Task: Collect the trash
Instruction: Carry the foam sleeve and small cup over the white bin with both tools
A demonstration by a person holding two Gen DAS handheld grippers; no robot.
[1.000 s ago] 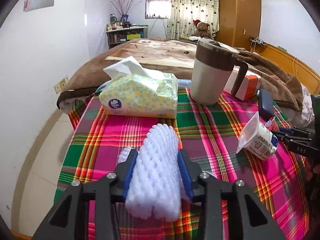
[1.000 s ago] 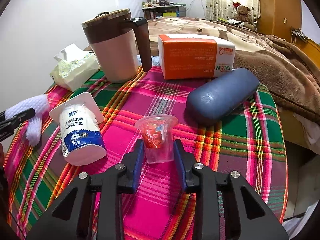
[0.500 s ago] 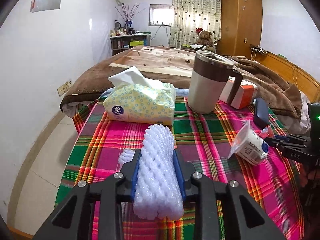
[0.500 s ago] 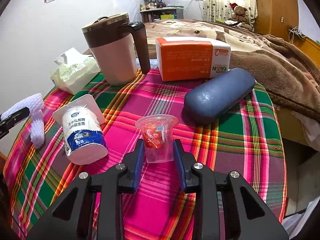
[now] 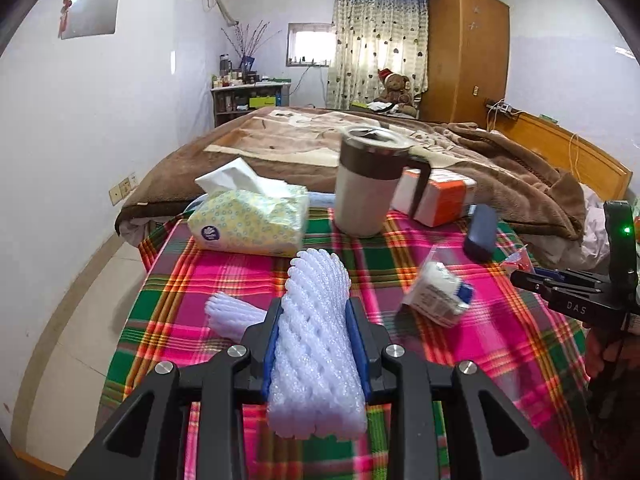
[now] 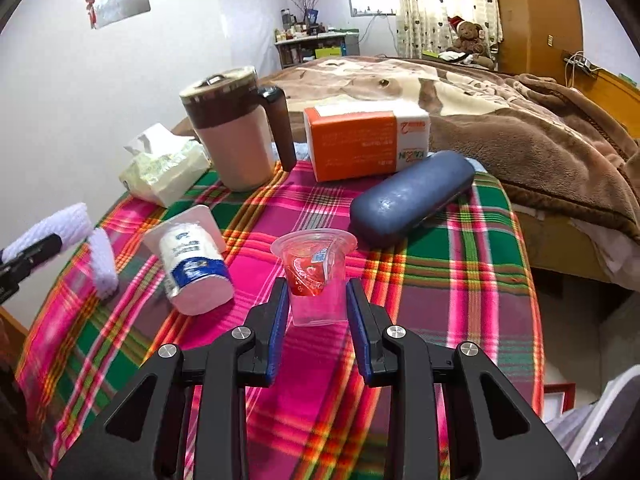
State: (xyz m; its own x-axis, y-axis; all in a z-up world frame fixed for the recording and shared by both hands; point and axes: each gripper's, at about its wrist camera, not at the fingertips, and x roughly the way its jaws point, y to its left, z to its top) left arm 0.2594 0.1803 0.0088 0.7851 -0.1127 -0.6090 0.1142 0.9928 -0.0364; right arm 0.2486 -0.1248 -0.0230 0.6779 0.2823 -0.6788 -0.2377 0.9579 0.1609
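The left tool (image 5: 316, 316) is clamped on a white foam net (image 5: 316, 344), which runs lengthwise between the blue pads and sticks out past both ends of them. A second piece of foam net (image 5: 232, 314) shows just left of the left finger, over the plaid cloth of the table (image 5: 240, 268); whether it joins the held one cannot be told. In the right wrist view the left tool (image 6: 30, 254) shows at the left edge with the foam net (image 6: 52, 228) in it.

The right tool (image 6: 317, 300) has a clear plastic cup (image 6: 316, 276) with red wrapper inside sitting upright between its fingers. Both pads look to be at the cup's sides, but whether they press it or leave a slight gap cannot be told.

A yogurt cup (image 6: 192, 258) lies on its side on the table, left of the clear cup and apart from it, between the two tools. Behind it stand a tissue pack (image 6: 164, 174), a lidded mug (image 6: 236, 136) and an orange box (image 6: 366, 142) along the far edge. A blue case (image 6: 412, 196) lies just behind and right of the clear cup. The bed (image 6: 500, 120) with its brown blanket is beyond the table.
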